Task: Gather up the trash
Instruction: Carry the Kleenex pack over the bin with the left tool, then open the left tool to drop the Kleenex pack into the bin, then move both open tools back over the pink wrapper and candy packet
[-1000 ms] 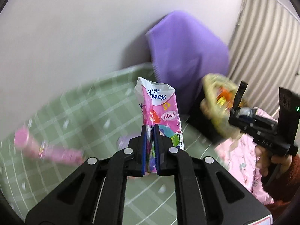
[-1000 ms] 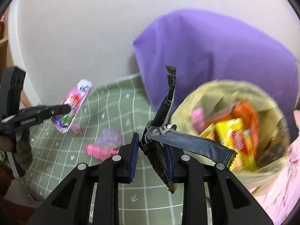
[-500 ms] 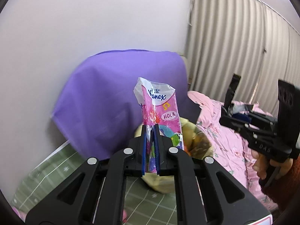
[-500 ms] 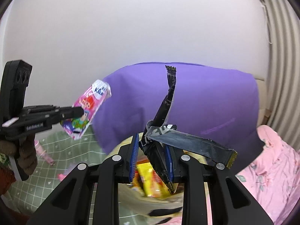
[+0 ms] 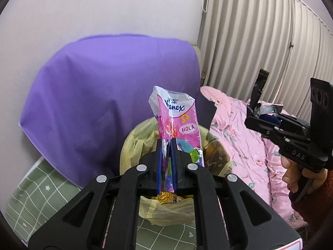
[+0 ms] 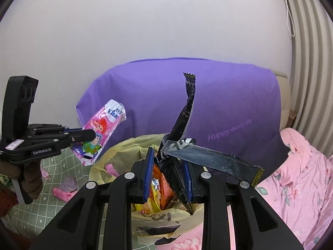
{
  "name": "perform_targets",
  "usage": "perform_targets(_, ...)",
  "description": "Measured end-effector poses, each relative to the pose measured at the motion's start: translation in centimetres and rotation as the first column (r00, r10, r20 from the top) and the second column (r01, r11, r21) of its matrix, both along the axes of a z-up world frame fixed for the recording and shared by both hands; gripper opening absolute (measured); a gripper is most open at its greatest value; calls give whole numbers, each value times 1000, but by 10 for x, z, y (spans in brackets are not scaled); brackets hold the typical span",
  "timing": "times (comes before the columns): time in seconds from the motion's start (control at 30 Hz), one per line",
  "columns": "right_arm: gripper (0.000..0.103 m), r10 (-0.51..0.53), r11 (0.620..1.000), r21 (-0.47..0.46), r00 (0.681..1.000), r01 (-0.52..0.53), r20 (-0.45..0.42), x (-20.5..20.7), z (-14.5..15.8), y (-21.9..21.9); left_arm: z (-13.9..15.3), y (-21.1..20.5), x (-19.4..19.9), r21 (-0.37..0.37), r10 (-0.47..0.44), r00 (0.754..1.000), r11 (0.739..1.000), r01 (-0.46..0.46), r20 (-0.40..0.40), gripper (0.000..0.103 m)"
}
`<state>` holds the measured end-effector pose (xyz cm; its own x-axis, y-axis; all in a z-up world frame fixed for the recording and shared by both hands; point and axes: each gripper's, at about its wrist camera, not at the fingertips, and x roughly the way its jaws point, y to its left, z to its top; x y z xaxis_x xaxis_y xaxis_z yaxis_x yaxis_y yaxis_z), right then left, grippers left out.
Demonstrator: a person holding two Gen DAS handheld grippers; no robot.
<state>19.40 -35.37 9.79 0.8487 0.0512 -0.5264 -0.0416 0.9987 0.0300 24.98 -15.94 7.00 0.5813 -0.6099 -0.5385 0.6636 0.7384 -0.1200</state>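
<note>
Looking along my left gripper (image 5: 167, 145), I see its blue pads clenched flat on the lower end of a pink Kleenex tissue pack (image 5: 177, 120), which stands upright between them. Just past the pack sits the yellow trash bag (image 5: 135, 145), its mouth open, with wrappers showing inside. A purple cushion (image 5: 104, 87) leans against the wall behind the bag, a green checked sheet (image 5: 41, 187) lies at lower left, and a pink floral blanket (image 5: 245, 145) spreads to the right. At the right edge a hand (image 5: 295, 173) carries my right gripper (image 5: 255, 121) with a dark wrapper (image 5: 259, 89) sticking up from it.

Along my right gripper (image 6: 168, 175), the pads are grasping that black wrapper (image 6: 187, 114): one strip rises upright, a second flap juts right. Directly beneath the jaws the trash bag (image 6: 116, 152) gapes, orange and yellow packets inside. At left, a gloved hand (image 6: 27, 179) carries the left gripper (image 6: 91, 134) pinching the tissue pack (image 6: 100, 129), tilted, just beside the bag's rim. Pink scraps (image 6: 62, 192) lie on the green sheet (image 6: 31, 214) beneath.
</note>
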Motion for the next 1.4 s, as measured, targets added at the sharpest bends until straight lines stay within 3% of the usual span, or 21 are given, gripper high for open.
perform_targets(0.2,25,43,998,44,998,-42,-43,21,-19,-8,-46,-12,28,13,7,988,1000,-5,-151,7)
perform_targets(0.47,25,134,991,42,979,-129,-154,54,-58,4,-83,-15,45,117,121,976,988,-101,-183,7)
perform_targets(0.8,26,152,988,52,965,-144,-212,67,-82,5,-80,-7,42,66,107,974,993,-96,-198,7)
perform_targets(1.0,32,129,991,-2,958,-134,-255,72,-91,12,-76,4,40,11,66,973,998,-65,-222,27)
perform_targets(1.07,43,117,992,-18,958,-126,-263,71,-93,15,-71,7,37,-6,57,975,998,-60,-214,30)
perform_targets(1.13,44,107,993,-23,958,-117,-265,70,-93,17,-68,13,32,-16,60,978,998,-64,-202,35)
perform_targets(1.23,44,81,995,-35,961,-94,-263,66,-91,17,-60,28,24,-44,90,979,994,-99,-180,41)
perform_targets(1.4,44,64,997,-37,972,-74,-227,57,-78,24,-59,77,7,-93,221,967,968,-233,-128,45)
